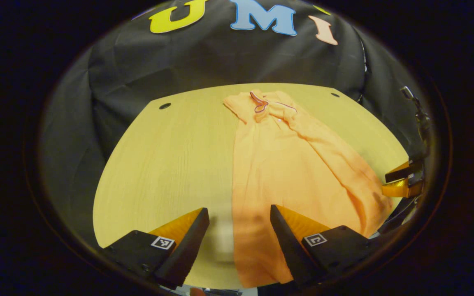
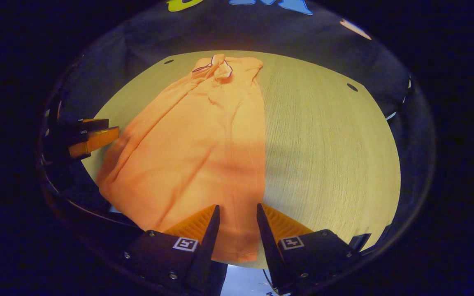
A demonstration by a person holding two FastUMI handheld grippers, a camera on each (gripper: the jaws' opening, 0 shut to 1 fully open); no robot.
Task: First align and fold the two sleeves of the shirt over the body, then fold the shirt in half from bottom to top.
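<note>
Both grippers — left (image 1: 239, 230), right (image 2: 237, 226) — released above the sleeves-folded shirt (image 2: 196, 135).

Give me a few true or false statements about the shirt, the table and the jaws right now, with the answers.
1. The orange shirt lies lengthwise on the wooden table. True.
2. Its collar points toward the grippers. False: it lies at the far end.
3. The left gripper has its jaws open. True.
4. The right gripper is clamped on the hem. False: its jaws are apart.
5. The shirt is folded in half bottom to top. False: it lies full length.
</note>
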